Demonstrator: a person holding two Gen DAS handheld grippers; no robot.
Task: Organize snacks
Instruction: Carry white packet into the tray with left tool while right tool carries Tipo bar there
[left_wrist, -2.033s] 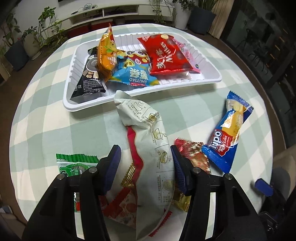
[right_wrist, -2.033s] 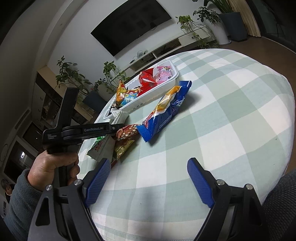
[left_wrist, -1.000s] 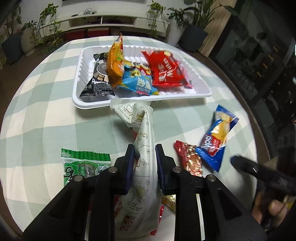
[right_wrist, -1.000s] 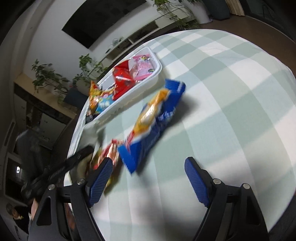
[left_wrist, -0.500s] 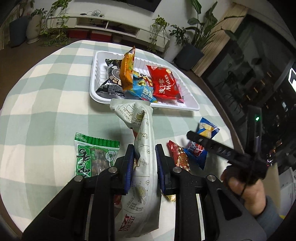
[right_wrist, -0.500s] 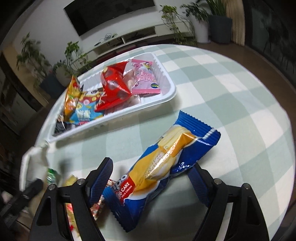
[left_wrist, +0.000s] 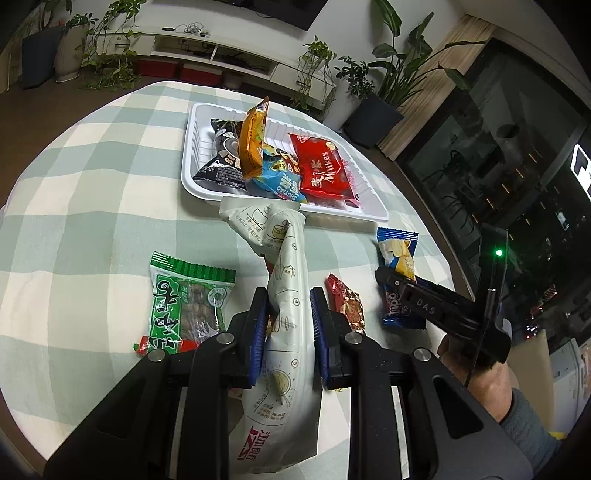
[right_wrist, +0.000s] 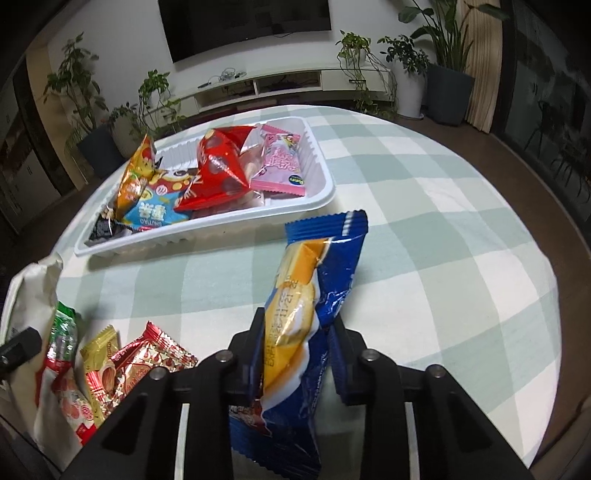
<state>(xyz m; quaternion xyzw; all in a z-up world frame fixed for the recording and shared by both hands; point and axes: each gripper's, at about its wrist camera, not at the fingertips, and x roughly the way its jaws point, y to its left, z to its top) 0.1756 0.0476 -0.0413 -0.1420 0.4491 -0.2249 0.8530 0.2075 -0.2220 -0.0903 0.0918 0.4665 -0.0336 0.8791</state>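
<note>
My left gripper (left_wrist: 287, 325) is shut on a long white snack bag (left_wrist: 288, 295) and holds it above the table, its top pointing at the white tray (left_wrist: 369, 214). My right gripper (right_wrist: 297, 354) is shut on a blue and yellow cake packet (right_wrist: 314, 295); it also shows in the left wrist view (left_wrist: 397, 258). The tray (right_wrist: 317, 201) holds an orange bag (right_wrist: 135, 177), a blue bag (right_wrist: 155, 214), a red bag (right_wrist: 214, 170), a pink packet (right_wrist: 280, 158) and a black packet (left_wrist: 221, 155).
On the green checked tablecloth (left_wrist: 92, 206) lie a green nut packet (left_wrist: 184, 299), a small red packet (left_wrist: 347, 302) and a gold packet (right_wrist: 99, 350). The round table's edge curves close on the right. Plants and a TV stand are behind.
My left gripper shut on the white bag and lifted it. My right gripper swung over to the blue cake packet and shut on it.
</note>
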